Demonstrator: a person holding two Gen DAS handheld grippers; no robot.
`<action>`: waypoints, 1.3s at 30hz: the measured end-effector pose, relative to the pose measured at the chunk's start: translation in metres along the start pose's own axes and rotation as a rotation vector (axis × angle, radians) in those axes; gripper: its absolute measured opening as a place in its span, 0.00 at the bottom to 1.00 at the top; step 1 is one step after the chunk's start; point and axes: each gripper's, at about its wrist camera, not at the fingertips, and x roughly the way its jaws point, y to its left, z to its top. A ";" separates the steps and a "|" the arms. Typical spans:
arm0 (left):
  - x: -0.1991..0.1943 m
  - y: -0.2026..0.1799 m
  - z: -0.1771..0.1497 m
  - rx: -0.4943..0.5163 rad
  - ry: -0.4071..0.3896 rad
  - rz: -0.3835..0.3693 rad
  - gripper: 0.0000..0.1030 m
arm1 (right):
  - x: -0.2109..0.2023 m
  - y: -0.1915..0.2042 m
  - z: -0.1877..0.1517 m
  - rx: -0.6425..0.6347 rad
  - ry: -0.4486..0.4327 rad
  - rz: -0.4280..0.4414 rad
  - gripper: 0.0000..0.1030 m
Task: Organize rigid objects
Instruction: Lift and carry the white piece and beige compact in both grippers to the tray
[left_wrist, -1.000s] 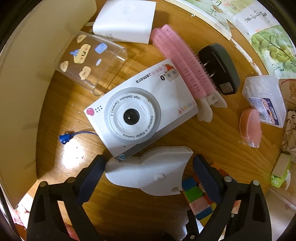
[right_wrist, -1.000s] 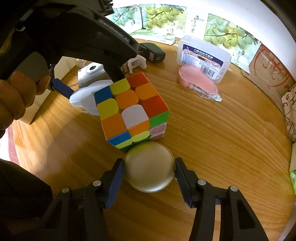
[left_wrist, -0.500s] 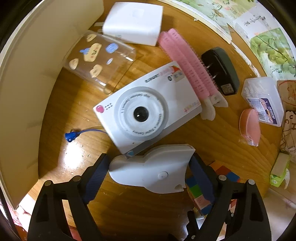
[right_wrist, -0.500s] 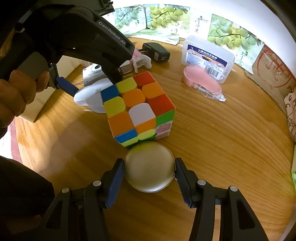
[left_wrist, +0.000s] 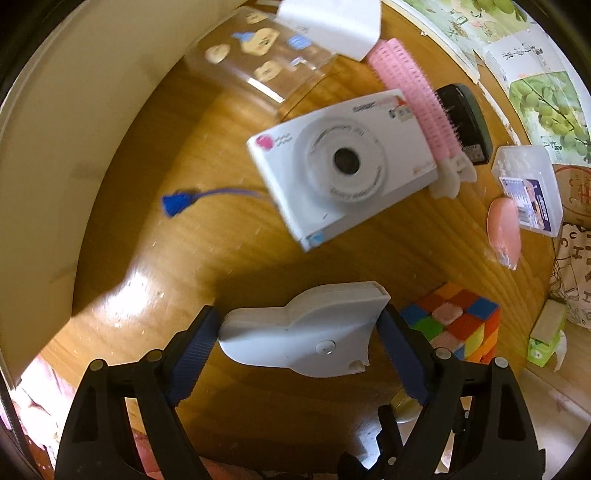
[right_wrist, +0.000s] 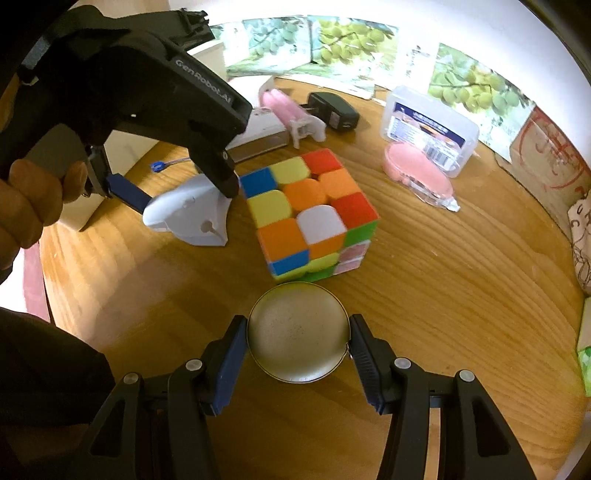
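My left gripper (left_wrist: 301, 332) is shut on a white plastic shark-shaped piece (left_wrist: 306, 332), which also shows in the right wrist view (right_wrist: 192, 214), held above the round wooden table (left_wrist: 177, 258). My right gripper (right_wrist: 297, 339) is shut on a round gold tin (right_wrist: 297, 332), just in front of a colourful puzzle cube (right_wrist: 310, 214); the cube also shows in the left wrist view (left_wrist: 458, 325). A white children's camera (left_wrist: 343, 162) with a blue strap lies further ahead of the left gripper.
A clear sticker cup (left_wrist: 258, 55), white box (left_wrist: 332, 22), pink hair roller (left_wrist: 413, 96), black charger (left_wrist: 465, 122), clear plastic case (left_wrist: 528, 188) and pink oval case (left_wrist: 504, 225) lie beyond the camera. A cream wall (left_wrist: 55, 147) bounds the left. Grape-print boxes (right_wrist: 332, 40) line the back.
My left gripper has pulled back and lifted with the white piece, so the camera now lies farther from it. The right gripper holds the tin nearly still, slightly farther from the cube.
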 end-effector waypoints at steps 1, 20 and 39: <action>-0.001 0.004 -0.004 -0.001 -0.001 -0.004 0.85 | -0.001 0.001 0.000 -0.004 -0.003 0.000 0.54; -0.011 0.062 -0.110 0.035 -0.034 -0.058 0.83 | -0.024 0.034 -0.014 -0.088 -0.051 0.009 0.54; -0.030 0.061 -0.075 0.101 -0.041 -0.151 0.53 | -0.033 0.034 -0.009 -0.038 -0.068 -0.001 0.54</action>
